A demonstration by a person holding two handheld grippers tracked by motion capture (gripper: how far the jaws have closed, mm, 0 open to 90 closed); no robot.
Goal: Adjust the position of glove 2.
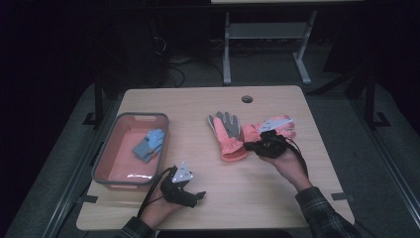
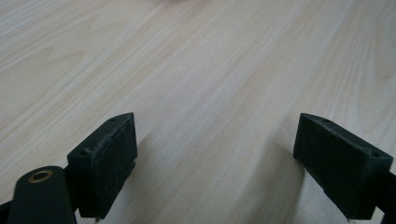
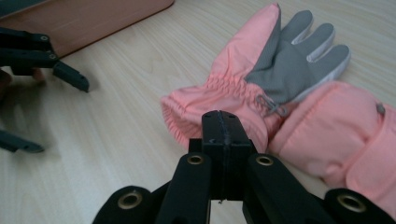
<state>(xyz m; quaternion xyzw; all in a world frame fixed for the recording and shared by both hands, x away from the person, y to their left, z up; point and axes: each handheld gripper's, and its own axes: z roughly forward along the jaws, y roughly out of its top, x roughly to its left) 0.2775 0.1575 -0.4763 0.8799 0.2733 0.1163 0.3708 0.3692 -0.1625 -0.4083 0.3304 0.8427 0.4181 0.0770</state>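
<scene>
A pink glove point(image 1: 227, 135) lies palm up on the wooden table point(image 1: 257, 198), its grey palm point(image 3: 280, 70) showing. A second pink glove point(image 1: 255, 130) lies beside it on the right, touching it point(image 3: 341, 126). My right gripper point(image 1: 250, 146) hovers at the cuffs of the two gloves, and its jaws point(image 3: 219, 123) are shut with nothing between them. My left gripper point(image 1: 196, 197) is low over bare wood near the front left, open and empty point(image 2: 217, 135). The right gripper view also shows it at the far left point(image 3: 46, 112).
A grey-rimmed pink bin point(image 1: 141, 116) stands at the table's left with a blue glove point(image 1: 149, 144) inside; its wall point(image 3: 93, 18) is beyond the left gripper. A cable hole point(image 1: 246, 98) is at the table's far edge. Another table's legs point(image 1: 227, 49) stand behind.
</scene>
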